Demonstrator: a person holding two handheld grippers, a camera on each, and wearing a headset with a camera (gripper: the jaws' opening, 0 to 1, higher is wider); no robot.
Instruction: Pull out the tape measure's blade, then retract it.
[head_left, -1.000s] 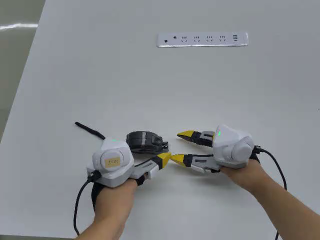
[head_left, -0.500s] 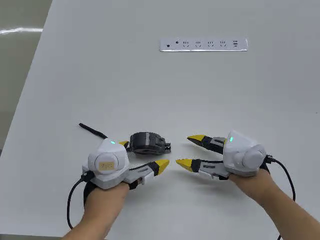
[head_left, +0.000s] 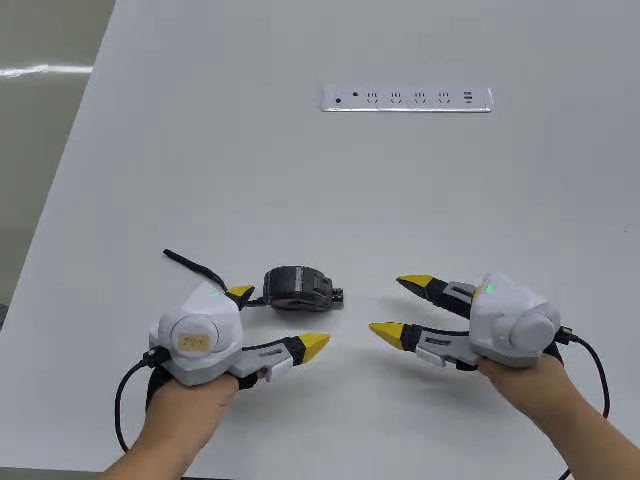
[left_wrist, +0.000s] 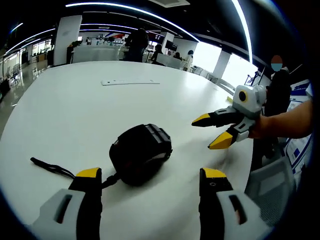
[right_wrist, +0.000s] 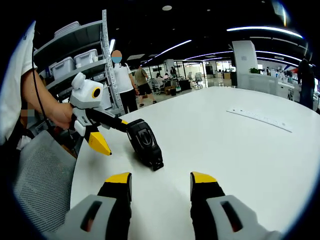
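Looking down in the head view, I hold my left claw (head_left: 278, 318) spread wide just beside the black tape measure (head_left: 297, 288), which lies on the white worktop (head_left: 300, 180). My right claw (head_left: 392, 305) is spread too, near it but apart. My left gripper view has the case just ahead of my open jaws. My right gripper view has it farther ahead, left of centre.

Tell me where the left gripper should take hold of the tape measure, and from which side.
Probably the black case of the tape measure, across its rounded rim, with the left gripper coming from the strap side. It seems to lie flat, so the rim is exposed, and the blade end points toward the right gripper, free for the pull.
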